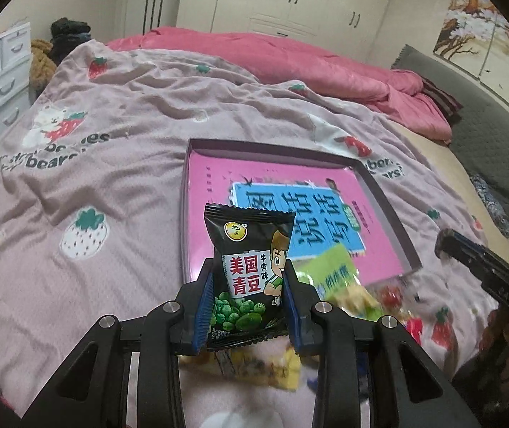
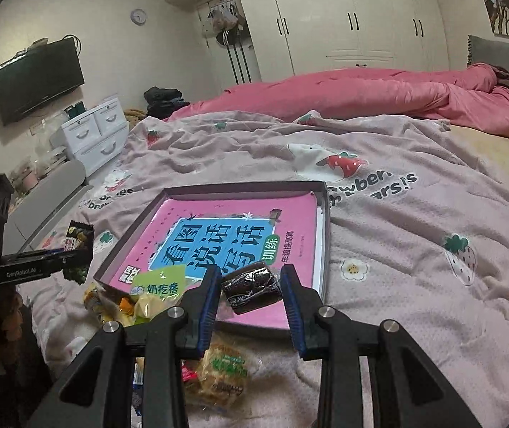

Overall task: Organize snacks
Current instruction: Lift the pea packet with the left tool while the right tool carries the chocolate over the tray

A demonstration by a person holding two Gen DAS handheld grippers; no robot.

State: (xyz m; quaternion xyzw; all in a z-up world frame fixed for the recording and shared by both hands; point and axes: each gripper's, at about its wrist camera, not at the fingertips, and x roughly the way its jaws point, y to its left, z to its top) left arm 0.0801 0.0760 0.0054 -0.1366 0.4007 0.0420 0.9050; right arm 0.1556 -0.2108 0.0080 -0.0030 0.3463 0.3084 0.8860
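My left gripper (image 1: pixel 249 285) is shut on a black packet of green peas (image 1: pixel 251 271) and holds it upright above the bed, in front of the tray's near edge. The left gripper with the packet also shows in the right wrist view (image 2: pixel 76 253). My right gripper (image 2: pixel 251 285) is shut on a small dark wrapped snack (image 2: pixel 252 285), held over the near edge of the shallow box tray (image 2: pixel 322 228). A pink book (image 2: pixel 218 242) lies in the tray. A green-and-yellow snack bag (image 2: pixel 158 292) leans over the tray's near left corner.
Several loose snacks lie on the strawberry-print blanket (image 2: pixel 415 249) near the grippers, among them a round biscuit pack (image 2: pixel 224 371). A pink duvet (image 2: pixel 361 96) lies across the far side of the bed. White drawers (image 2: pixel 94 135) stand at the left.
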